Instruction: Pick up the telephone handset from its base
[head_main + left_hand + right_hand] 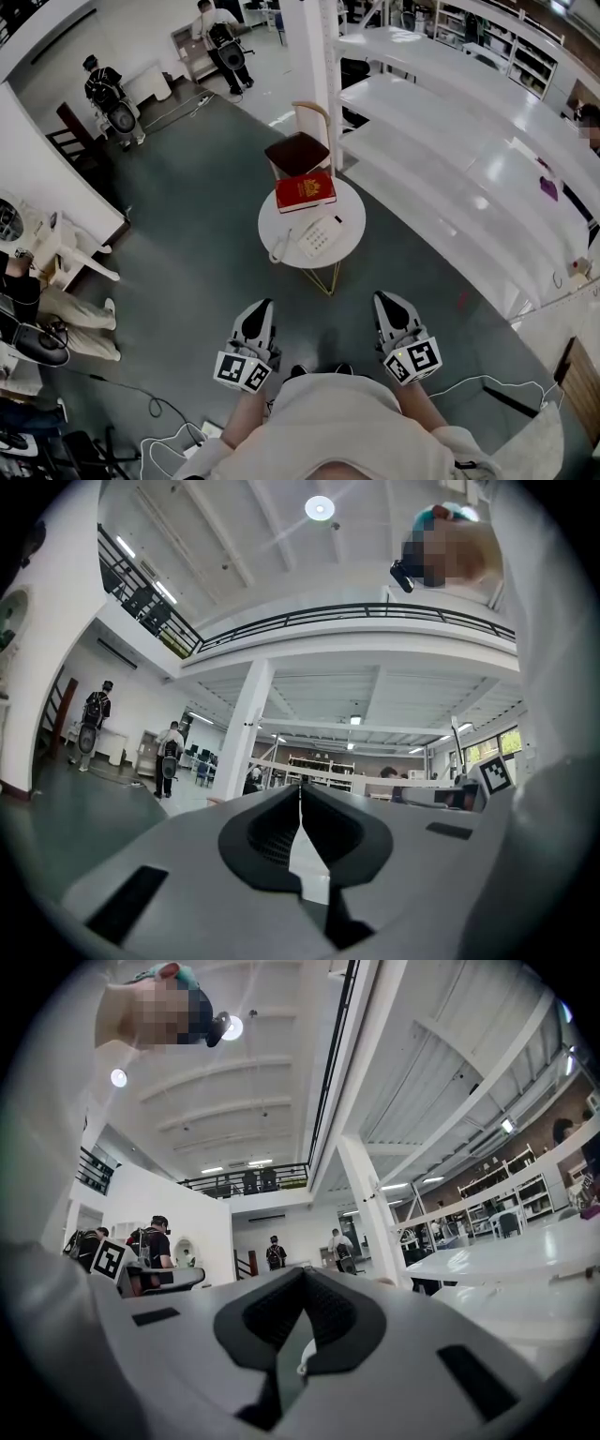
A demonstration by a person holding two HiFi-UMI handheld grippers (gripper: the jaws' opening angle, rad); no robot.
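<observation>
The white telephone (321, 235) lies keypad-up on the round white table (349, 211), near its front edge and turned diagonally. The handset is too small to tell from the base. A slim white piece (279, 247) lies beside it at the table's left rim.

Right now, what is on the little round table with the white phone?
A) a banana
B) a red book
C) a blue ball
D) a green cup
B: a red book lies on the round table, on the far side of the phone.
</observation>
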